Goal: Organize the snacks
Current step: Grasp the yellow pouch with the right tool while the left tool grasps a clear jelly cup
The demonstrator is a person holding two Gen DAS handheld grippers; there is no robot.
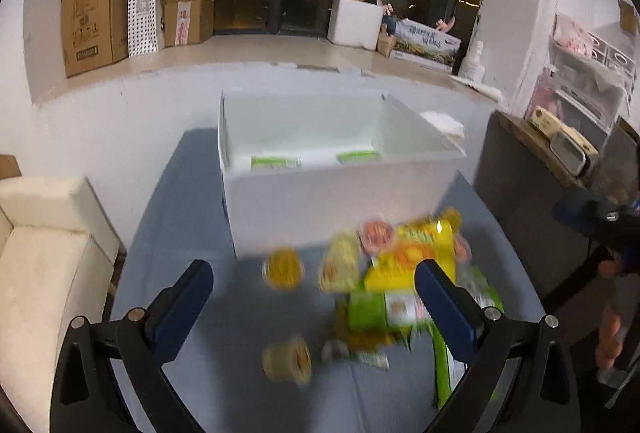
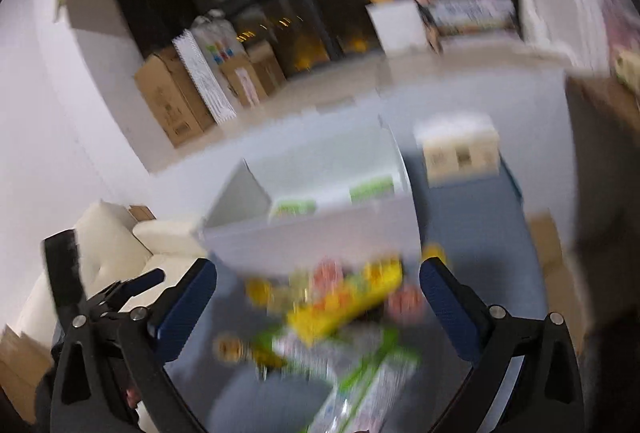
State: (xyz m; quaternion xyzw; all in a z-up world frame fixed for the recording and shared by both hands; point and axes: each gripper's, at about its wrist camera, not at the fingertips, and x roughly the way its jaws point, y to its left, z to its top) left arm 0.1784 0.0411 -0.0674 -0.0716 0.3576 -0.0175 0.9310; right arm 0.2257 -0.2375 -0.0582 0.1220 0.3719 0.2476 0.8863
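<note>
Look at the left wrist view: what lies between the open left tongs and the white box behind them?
In the left wrist view, a loose pile of snacks on the blue cloth lies between the left tongs and white box.

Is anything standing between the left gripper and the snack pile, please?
Nothing visible does. The left gripper hangs open above the snack pile on the blue table, with only clear air between them. The white box stands beyond the pile.

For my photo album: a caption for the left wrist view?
Open left hand-held gripper above blurred snacks before a white box.
</note>
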